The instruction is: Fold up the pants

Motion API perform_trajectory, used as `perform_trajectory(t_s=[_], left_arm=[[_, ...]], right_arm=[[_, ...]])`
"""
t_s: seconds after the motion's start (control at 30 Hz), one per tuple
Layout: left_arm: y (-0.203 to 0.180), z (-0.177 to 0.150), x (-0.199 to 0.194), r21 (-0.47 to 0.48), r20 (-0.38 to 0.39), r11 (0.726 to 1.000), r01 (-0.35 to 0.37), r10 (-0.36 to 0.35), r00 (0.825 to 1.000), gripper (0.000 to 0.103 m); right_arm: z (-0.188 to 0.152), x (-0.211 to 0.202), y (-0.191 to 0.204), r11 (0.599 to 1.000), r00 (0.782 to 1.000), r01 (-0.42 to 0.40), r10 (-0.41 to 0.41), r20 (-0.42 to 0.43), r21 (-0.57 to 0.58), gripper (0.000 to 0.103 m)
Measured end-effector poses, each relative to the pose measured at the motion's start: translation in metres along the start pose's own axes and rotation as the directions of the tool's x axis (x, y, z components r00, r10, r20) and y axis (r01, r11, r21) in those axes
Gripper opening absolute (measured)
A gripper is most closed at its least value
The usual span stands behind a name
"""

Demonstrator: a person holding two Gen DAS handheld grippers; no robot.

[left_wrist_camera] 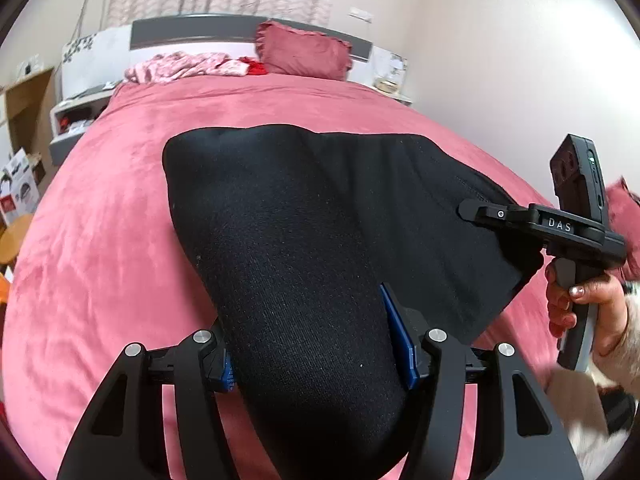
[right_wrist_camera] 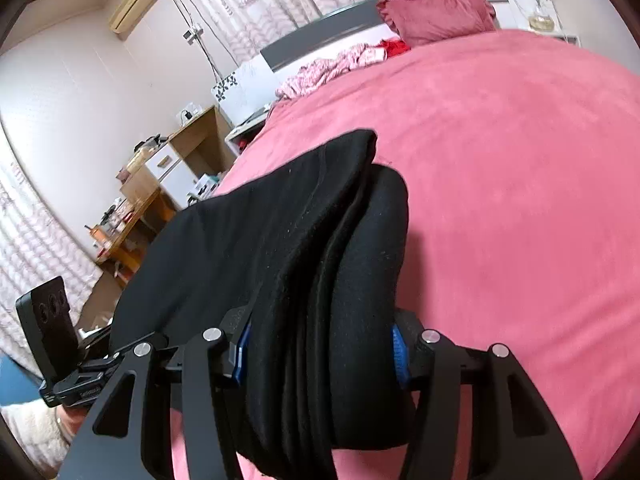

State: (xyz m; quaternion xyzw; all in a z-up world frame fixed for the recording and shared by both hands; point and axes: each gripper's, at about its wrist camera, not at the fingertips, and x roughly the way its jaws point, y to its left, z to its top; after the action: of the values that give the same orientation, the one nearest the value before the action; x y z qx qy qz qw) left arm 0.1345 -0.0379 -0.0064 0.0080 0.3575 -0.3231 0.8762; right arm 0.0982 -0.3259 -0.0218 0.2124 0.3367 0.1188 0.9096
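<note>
The black pants point(left_wrist_camera: 304, 240) are bunched in thick folds above the pink bedspread point(left_wrist_camera: 100, 240). My left gripper point(left_wrist_camera: 320, 344) is shut on a thick fold of them, its blue pads at both sides of the cloth. My right gripper point(right_wrist_camera: 320, 348) is shut on several stacked layers of the pants point(right_wrist_camera: 288, 240). The right gripper's body also shows in the left wrist view point(left_wrist_camera: 552, 228), held by a hand at the right edge. The left gripper's body shows at the lower left of the right wrist view point(right_wrist_camera: 56, 352).
A pink pillow point(left_wrist_camera: 304, 52) and crumpled pink clothes point(left_wrist_camera: 188, 66) lie at the head of the bed by the grey headboard point(left_wrist_camera: 200, 30). A white nightstand point(left_wrist_camera: 76, 116) and wooden desks point(right_wrist_camera: 160, 184) stand to the left.
</note>
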Motion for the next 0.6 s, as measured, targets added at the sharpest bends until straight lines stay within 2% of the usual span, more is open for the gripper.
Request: perform_trajectory(t_s=[0.2,0.27,0.3,0.33,0.37,0.5,0.6], left_arm=[[0.029,0.023,0.054,-0.021,-0.031,0.999,-0.039,0.039,0.999,0.059],[0.041,0.020,0.078,-0.032,-0.070,0.998,-0.056,0.054,0.996,0.064],[0.044,0.017,0.082,-0.033,-0.064,0.998,-0.058,0.056,0.996,0.069],[0.046,0.011,0.083,-0.023,-0.037,0.998,-0.058,0.057,0.998,0.076],[0.047,0.005,0.083,-0.011,-0.010,0.998,-0.065,0.064,0.998,0.082],[0.055,-0.006,0.081,-0.047,0.019,0.998,-0.048,0.049,0.999,0.087],[0.053,-0.009,0.076,-0.076,0.018,0.995,-0.062,0.063,0.998,0.090]], right_arm=[[0.027,0.062,-0.022,0.999,0.998,0.052,-0.052,-0.029,-0.001,0.056],[0.022,0.085,-0.041,0.995,0.993,0.100,-0.099,-0.067,0.015,0.065],[0.018,0.090,-0.049,0.994,0.992,0.111,-0.109,-0.063,0.021,0.078],[0.013,0.092,-0.056,0.992,0.991,0.125,-0.123,-0.052,0.024,0.084],[0.010,0.092,-0.060,0.992,0.992,0.120,-0.119,-0.040,0.026,0.084],[0.001,0.088,-0.059,0.991,0.991,0.132,-0.132,-0.008,-0.015,0.084],[0.000,0.082,-0.061,0.989,0.988,0.151,-0.151,-0.010,-0.003,0.089]])
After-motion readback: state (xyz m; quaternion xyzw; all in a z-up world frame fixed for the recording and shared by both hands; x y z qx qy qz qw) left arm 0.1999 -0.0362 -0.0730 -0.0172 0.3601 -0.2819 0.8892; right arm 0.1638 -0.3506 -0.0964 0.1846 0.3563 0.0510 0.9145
